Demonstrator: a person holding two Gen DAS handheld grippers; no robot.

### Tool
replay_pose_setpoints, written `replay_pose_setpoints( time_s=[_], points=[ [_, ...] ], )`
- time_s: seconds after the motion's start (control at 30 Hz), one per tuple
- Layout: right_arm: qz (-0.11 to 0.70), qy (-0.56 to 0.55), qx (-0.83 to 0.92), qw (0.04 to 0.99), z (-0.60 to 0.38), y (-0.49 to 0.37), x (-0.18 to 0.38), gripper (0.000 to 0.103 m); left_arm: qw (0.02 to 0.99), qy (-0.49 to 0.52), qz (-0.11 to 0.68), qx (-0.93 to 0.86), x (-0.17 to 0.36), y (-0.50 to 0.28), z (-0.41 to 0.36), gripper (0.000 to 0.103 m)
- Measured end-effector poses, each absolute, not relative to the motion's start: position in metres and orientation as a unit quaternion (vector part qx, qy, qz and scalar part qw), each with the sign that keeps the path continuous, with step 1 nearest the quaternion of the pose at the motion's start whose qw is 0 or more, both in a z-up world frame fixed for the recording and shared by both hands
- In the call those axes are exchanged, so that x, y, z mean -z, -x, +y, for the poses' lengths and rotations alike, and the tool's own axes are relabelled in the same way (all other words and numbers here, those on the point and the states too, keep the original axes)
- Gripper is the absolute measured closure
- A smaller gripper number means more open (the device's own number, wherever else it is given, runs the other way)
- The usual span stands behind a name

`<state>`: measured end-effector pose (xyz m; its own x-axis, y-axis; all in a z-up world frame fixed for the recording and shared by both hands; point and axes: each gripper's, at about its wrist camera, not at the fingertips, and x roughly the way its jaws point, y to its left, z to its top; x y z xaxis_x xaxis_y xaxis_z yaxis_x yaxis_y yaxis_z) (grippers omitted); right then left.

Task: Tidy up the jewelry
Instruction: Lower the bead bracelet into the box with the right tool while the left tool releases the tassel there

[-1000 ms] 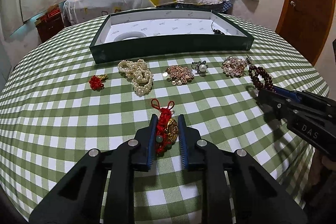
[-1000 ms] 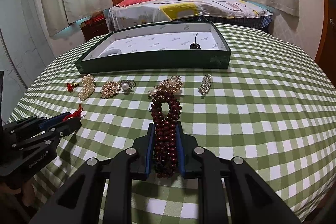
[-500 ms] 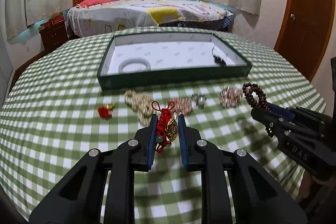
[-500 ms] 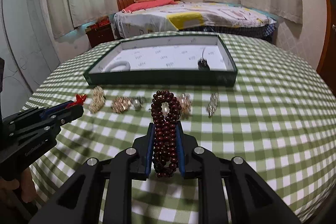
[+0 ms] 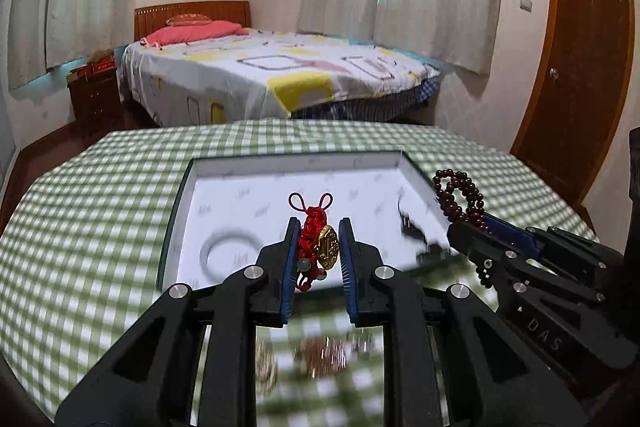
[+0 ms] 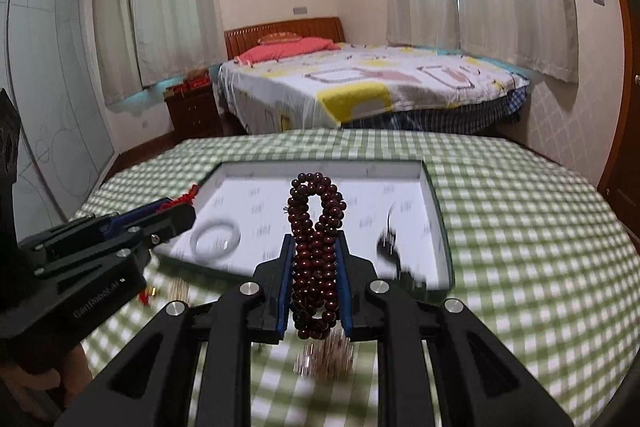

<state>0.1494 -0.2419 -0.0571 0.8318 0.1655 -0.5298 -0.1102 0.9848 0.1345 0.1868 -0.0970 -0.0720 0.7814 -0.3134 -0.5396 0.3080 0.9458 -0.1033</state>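
My left gripper [image 5: 318, 227] is shut on a red knotted charm with a gold coin [image 5: 318, 239], held in the air over the near edge of the green tray [image 5: 176, 195]. My right gripper [image 6: 316, 243] is shut on a dark red bead bracelet [image 6: 316, 223], also raised in front of the tray [image 6: 438, 211]. In the left wrist view the right gripper [image 5: 468, 223] shows at the right with the beads [image 5: 460, 193] sticking up. The left gripper [image 6: 176, 211] shows at the left of the right wrist view. A white bangle [image 5: 230, 253] and a small dark piece [image 6: 390, 241] lie in the tray.
Blurred jewelry pieces [image 5: 320, 355] lie on the green checked tablecloth [image 6: 540, 247] below the grippers. Past the round table stand a bed [image 5: 260, 75], a wooden nightstand [image 5: 94, 99] and a brown door [image 5: 580, 67].
Both grippers have risen off the tablecloth and moved toward the tray, carrying the red charm and the bead bracelet. The loose jewelry now lies below and behind the fingertips.
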Motion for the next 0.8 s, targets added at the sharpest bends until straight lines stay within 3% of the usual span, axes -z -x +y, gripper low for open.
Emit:
replay_pose_setpoints(
  time_s=[0.7,0.8],
  points=[
    [0.403,-0.064,-0.076,0.910,-0.253,-0.247,0.133,0.083,0.897,-0.008,0.418,0.144,0.160,-0.283,-0.127,0.083],
    [0.412,-0.073,-0.081,0.905,-0.255,-0.250,0.136,0.078,0.893,-0.005,0.428,0.140,0.167,-0.284,-0.126,0.082]
  ],
)
